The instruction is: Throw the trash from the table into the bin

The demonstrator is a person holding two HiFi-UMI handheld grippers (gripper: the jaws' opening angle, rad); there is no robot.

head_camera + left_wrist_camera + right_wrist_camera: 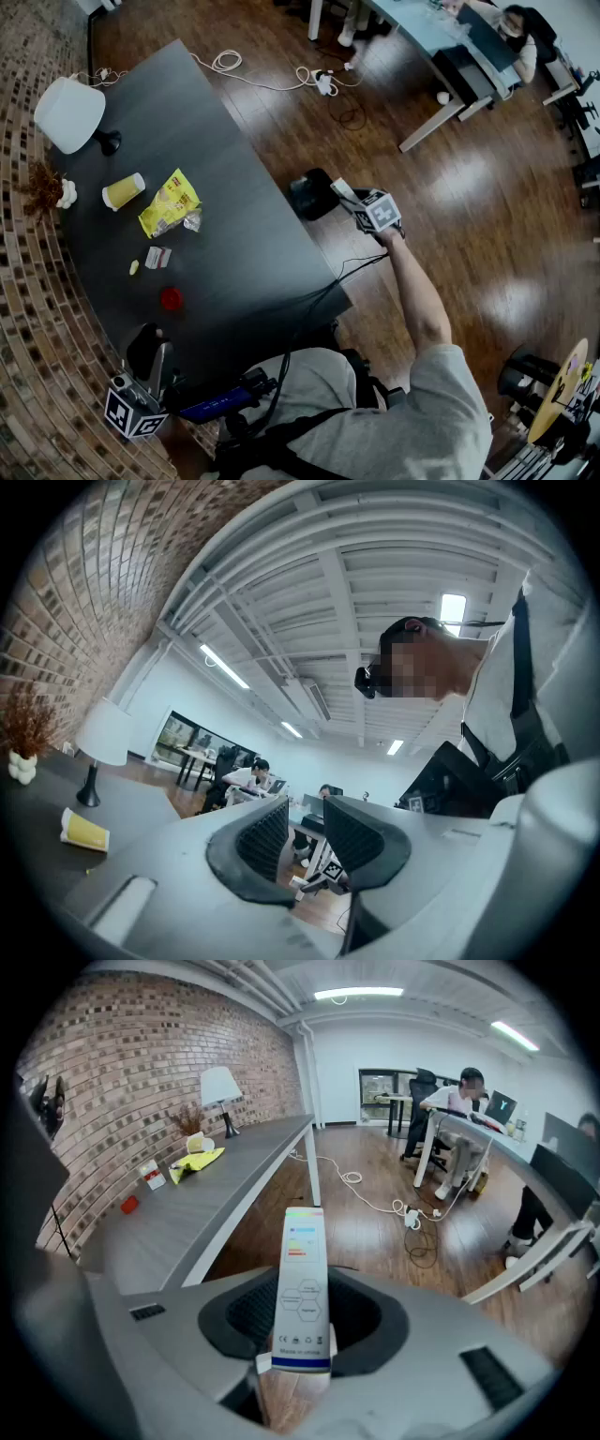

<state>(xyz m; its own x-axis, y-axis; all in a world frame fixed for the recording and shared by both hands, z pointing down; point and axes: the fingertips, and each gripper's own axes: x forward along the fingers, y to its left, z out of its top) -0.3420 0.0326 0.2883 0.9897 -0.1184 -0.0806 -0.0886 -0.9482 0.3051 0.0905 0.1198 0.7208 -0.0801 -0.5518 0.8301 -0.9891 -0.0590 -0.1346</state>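
My right gripper hangs over the wooden floor just right of the black bin, shut on a slim white box that sticks out past its jaws. Trash lies on the dark table: a yellow cup on its side, a yellow snack bag, a small white and red packet, a red piece and a tiny yellow scrap. My left gripper rests at the table's near corner. Its jaws are closed to a narrow slit with nothing between them.
A white lamp and a dried plant stand at the table's far left by the brick wall. Cables lie on the floor behind the bin. People sit at a desk across the room.
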